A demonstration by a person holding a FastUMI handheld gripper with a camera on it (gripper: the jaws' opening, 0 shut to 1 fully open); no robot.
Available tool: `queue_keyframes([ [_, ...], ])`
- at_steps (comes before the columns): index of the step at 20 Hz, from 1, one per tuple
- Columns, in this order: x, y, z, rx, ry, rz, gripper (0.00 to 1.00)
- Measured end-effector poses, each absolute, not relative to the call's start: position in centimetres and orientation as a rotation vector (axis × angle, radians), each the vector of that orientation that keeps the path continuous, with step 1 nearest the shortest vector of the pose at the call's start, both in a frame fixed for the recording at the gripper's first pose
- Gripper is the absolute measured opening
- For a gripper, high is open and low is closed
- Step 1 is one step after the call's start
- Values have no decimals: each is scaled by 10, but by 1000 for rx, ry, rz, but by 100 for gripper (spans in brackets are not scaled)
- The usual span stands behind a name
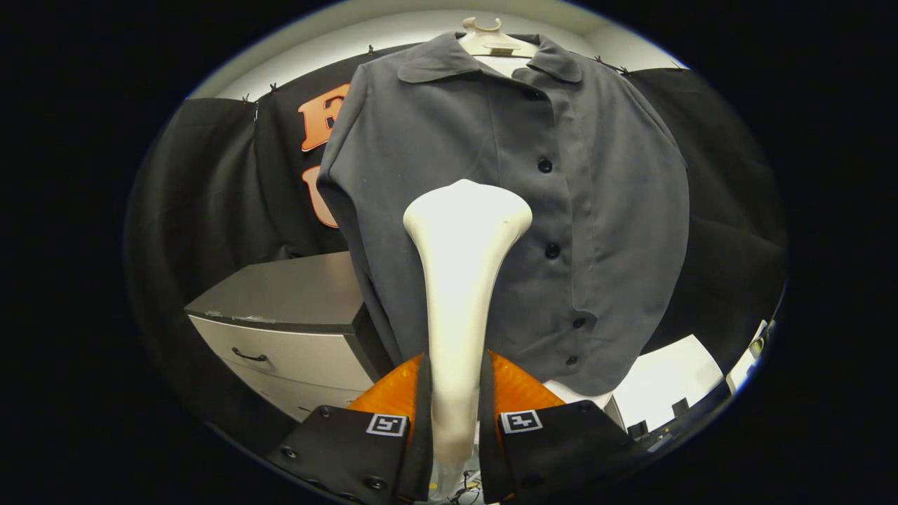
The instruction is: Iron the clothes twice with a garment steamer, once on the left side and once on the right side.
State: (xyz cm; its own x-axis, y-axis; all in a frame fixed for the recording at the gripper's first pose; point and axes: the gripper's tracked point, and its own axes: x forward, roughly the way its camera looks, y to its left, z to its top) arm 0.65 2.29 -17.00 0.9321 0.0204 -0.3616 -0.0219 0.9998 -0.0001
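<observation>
Hand-held gripper (454, 393): its two fingers rise from the bottom of the view and are clamped on the steamer's handle, one finger pressing each side.
Steamer (463, 280): cream-white, held upright between the fingers; a slim handle widens to a broad, rounded head well above the fingertips. The head stands in front of the shirt's middle, just left of the button line; whether it touches the cloth cannot be told.
Shirt (596, 210): dark grey, short-sleeved, with a collar, hanging straight ahead beyond the steamer. It is buttoned, and a row of dark buttons (544, 165) runs down the front to the right of the steamer head. The hem hangs just above and to the right of the fingers.
Hanger (491, 42): pale, showing at the open collar, high above the gripper.
Cabinet (280, 315): grey, with a flat top and a drawer with a dark handle, ahead and to the left of the fingers, partly behind the shirt's left edge.
White surface (666, 379): low and to the right of the fingers, below the shirt's hem.
Booth wall (196, 210): black cloth hanging behind the shirt on both sides.
</observation>
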Motion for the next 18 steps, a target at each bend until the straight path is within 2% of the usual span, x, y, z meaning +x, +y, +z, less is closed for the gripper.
queue_keyframes([
  [18, -13, 2, -264, 12, 554, -22, 35],
])
